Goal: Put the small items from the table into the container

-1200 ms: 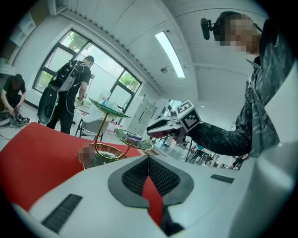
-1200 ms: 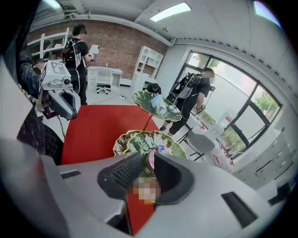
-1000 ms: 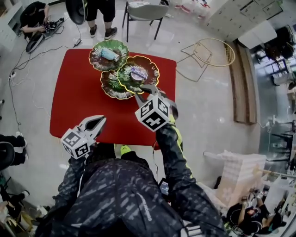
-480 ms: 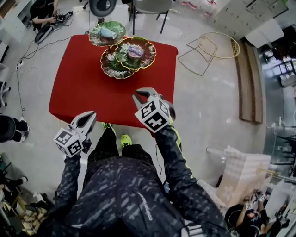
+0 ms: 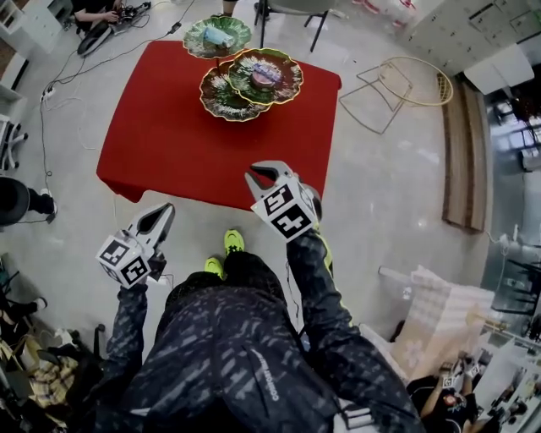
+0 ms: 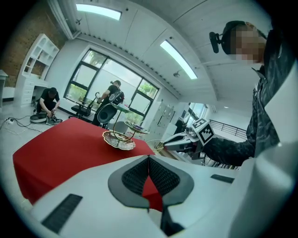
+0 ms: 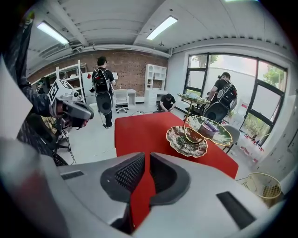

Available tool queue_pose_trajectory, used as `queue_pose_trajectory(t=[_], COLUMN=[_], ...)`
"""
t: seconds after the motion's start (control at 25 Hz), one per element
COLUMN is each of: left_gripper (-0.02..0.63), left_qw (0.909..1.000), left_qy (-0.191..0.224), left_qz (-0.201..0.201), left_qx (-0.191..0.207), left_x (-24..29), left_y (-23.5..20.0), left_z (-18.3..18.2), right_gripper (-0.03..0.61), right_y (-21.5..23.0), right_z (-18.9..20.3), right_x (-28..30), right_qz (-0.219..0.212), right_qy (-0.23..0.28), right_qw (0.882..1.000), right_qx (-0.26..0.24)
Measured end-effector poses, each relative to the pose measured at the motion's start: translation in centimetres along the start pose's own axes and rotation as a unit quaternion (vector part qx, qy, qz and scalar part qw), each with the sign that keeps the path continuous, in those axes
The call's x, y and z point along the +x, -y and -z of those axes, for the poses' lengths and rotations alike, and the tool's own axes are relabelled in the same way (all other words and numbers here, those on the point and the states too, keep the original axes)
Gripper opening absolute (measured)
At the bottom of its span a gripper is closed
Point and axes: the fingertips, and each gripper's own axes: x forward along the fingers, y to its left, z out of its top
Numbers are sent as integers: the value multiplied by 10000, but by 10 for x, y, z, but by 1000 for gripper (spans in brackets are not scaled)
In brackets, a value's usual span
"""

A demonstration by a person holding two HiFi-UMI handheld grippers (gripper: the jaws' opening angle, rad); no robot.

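Currently both tools at the near side of the red cloth-covered square table [image 5: 194, 144], neither touching anything. Left gripper [image 5: 162, 213] off the table's near-left corner, above the grey floor, pointing toward the table; jaws pressed together at the tips, nothing between. Right gripper [image 5: 256, 174] just over the table's near edge, on its right half, tilted down; jaws all but together, only a thin slit, also empty. Tiered stand of three green leaf-shaped plates with gold rims [image 5: 224, 100] at the table's far side, well apart from both grippers. Small pale-blue item [image 5: 218, 37] on the plate at the table's far edge. Small purple-grey item [image 5: 265, 76] on the plate toward the table's far-right corner. Third plate nearer the table's middle, partly under that one; contents too small to tell. Grey chair [image 5: 287, 10] just beyond the table's far edge. Gold wire basket [image 5: 410, 83] on the floor to the table's right. Yellow-green shoes [image 5: 232, 243] on the floor just short of the table's near edge. Crouching person [image 5: 106, 10] past the table's far-left corner.
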Motion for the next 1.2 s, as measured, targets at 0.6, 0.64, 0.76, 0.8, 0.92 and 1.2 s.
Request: queue_pose_trajectory(t=[0.6,0.64,0.76,0.8,0.92,1.2], left_gripper=[11,11,9,9,9,9], left_qw=[9982,9978,9963,9956,9935,9929], left_qy=[252,269,283,298,303,314], left_qz=[514,575,779,855,1050,1080], left_qx=[181,189,215,234,325,387], left_x=[-68,-71,-80,-83,-89,-98], left_y=[59,65,85,91,106,119], left_z=[23,24,30,32,38,42], right_gripper=[35,35,35,34,28,21], right_y=[-117,-127,-158,-168,-193,-225], right_z=[-10,-9,-6,-4,-1,-7], right_x=[-43,-47,-58,-62,-70,-79], right_qz=[-160,-195,-255,-256,-185,-254], right_qy=[465,532,743,800,935,1139], right_qw=[9979,9972,9947,9942,9933,9921], right_qx=[433,498,658,678,652,457])
